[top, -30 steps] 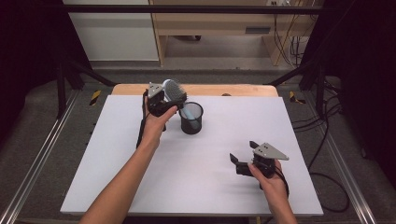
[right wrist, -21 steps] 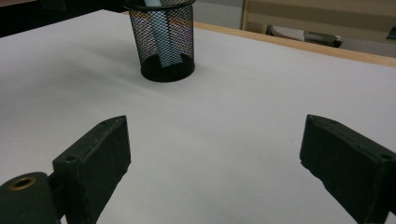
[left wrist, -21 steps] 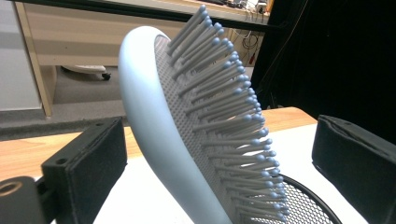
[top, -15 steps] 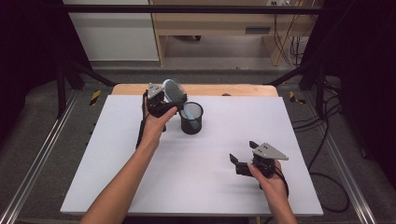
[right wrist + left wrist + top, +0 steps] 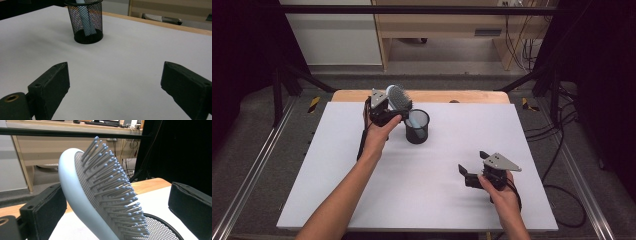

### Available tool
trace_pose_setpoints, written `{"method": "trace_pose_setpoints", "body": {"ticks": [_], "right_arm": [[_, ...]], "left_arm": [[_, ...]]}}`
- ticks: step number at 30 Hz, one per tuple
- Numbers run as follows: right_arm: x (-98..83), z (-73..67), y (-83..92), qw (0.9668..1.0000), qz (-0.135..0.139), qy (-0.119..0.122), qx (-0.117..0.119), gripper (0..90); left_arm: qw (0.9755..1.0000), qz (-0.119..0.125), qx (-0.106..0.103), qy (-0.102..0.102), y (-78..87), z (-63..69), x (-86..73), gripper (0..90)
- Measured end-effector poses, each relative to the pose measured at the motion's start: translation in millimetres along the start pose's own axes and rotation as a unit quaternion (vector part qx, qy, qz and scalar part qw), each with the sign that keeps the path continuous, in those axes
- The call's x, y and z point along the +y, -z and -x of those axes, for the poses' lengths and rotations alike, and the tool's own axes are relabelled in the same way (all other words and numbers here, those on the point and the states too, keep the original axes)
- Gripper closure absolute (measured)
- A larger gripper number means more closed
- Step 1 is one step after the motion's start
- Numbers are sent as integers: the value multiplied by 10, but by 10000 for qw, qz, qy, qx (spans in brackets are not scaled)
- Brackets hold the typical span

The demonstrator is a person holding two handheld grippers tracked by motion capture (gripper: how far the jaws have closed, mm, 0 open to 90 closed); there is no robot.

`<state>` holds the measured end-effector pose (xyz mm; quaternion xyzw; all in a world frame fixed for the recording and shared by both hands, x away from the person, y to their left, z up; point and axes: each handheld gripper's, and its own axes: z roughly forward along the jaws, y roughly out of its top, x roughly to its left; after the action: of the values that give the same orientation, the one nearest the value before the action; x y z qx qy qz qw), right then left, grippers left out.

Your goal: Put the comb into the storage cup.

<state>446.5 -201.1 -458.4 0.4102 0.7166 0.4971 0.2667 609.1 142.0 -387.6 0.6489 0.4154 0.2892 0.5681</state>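
Room: dark curtains at both sides, pale cabinets and a wooden desk behind, cables on the floor at the right.
Counter (image 5: 362, 200): white top with a wooden strip along the far edge; it carries a cup and nothing else loose.
Cup (image 5: 417, 126): black mesh, upright, left of centre toward the far edge; in the right gripper view (image 5: 86, 21) it stands well ahead of that tool.
Brush (image 5: 399, 97): pale blue, grey bristle pad. Its handle is down inside the cup, seen through the mesh in the right gripper view (image 5: 86, 22); the head sticks out above the rim and leans toward the left tool, bristles facing away from the counter's near edge (image 5: 105, 202).
Left tool (image 5: 384, 112): just beside the cup, jaws either side of the brush head. The jaws have just been opening and now stand wide; the left pad looks close to the brush's back, the right pad is clear of the bristles, so I judge the brush released.
Right tool (image 5: 472, 175): low over the counter near the right front, jaws wide apart, nothing between them.
Done: brush stands in the cup, grip let go.
Left: draw the left tool back without tipping the leaning brush or the cup.
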Motion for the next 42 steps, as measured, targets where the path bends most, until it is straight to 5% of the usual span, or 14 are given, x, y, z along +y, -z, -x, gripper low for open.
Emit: {"method": "trace_pose_setpoints", "body": {"ticks": [26, 42], "right_arm": [[-15, -6, -18, 10000, -69, 32, 53, 84], [14, -84, -31, 9998, -91, 132, 115, 80]], "left_arm": [[9999, 45, -30, -111, 87, 51, -40, 19], [9999, 58, 76, -126, 326, 66, -144, 19]]}}
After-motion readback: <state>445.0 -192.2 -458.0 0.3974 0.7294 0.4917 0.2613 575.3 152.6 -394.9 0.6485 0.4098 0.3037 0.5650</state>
